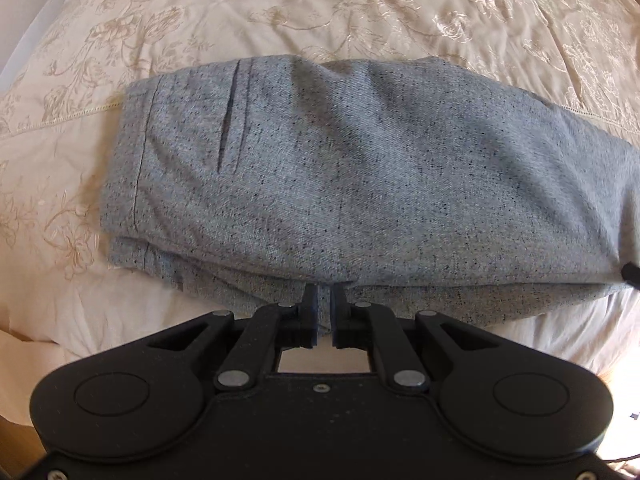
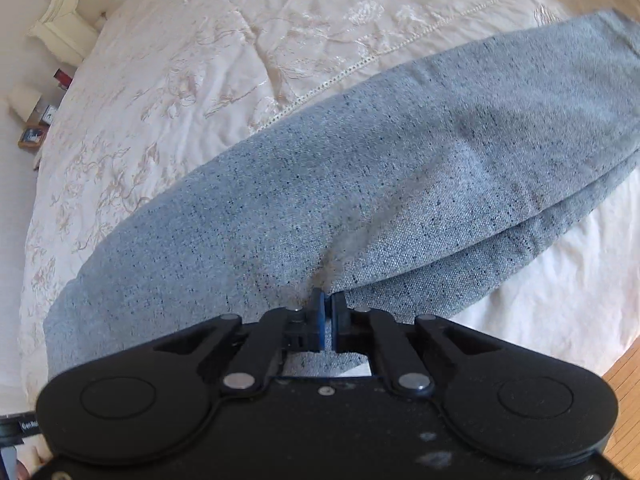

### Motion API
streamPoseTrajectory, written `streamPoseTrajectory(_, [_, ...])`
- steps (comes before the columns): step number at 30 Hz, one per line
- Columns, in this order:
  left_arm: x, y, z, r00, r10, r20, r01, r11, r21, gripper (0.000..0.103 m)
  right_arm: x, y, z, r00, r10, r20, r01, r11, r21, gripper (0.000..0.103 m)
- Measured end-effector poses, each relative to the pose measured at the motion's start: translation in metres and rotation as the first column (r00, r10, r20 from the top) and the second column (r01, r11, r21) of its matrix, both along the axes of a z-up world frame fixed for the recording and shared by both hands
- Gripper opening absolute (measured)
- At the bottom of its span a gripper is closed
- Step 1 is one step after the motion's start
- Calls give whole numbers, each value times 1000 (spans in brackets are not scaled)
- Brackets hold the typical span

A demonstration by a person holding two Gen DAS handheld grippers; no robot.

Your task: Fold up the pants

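1. Grey speckled pants (image 1: 360,176) lie folded on the bedspread (image 1: 320,12), long axis running sideways just ahead of both tongs.
2. Left gripper (image 1: 325,296) pinches the near edge.
3. Right gripper (image 2: 328,300) is clamped on the same edge.

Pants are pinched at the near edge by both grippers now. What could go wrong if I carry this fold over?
1. The left gripper and right gripper each pinch little of the pants, so the fabric may slip out.
2. Layers are stacked and offset at the near edge; lower ones may stay behind.
3. The bedspread is soft and wrinkled; it could drag the fold crooked.
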State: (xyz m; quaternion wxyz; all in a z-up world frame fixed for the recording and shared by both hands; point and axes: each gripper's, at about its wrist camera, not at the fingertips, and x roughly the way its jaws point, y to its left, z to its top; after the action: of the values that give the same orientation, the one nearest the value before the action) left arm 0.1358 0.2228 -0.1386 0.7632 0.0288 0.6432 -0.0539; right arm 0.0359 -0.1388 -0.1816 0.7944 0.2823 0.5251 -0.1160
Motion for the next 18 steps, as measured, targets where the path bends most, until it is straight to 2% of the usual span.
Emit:
streamPoseTrajectory(1, [-1, 5, -1, 1000, 20, -10, -20, 1000, -17, 14, -5, 0, 1, 1000, 10, -16, -11, 1000, -6, 4])
streamPoseTrajectory(4, [-1, 15, -6, 997, 74, -38, -76, 995, -63, 25, -13, -1, -8, 999, 7, -54, -7, 1000, -2, 4])
streamPoseTrajectory(10, [7, 18, -12, 983, 167, -77, -180, 962, -204, 27, -1, 1, -4, 999, 14, -34, -15, 1000, -17, 4])
streamPoseTrajectory(12, [11, 16, -15, 977, 194, -91, -211, 946, -245, 32, 0, -1, -4, 999, 16, -34, -16, 1000, -11, 4])
streamPoseTrajectory(13, [12, 16, -18, 974, 205, -100, -224, 940, -257, 35, 0, -2, -4, 999, 18, -35, -18, 1000, -8, 4])
streamPoseTrajectory(15, [15, 13, -23, 967, 228, -116, -251, 929, -271, 50, -2, -3, -3, 999, 25, -34, -26, 1000, -7, 4])
streamPoseTrajectory(18, [18, 8, -31, 958, 256, -131, -282, 925, -255, 52, -4, -2, -3, 999, 31, -35, -31, 1000, -2, 4])
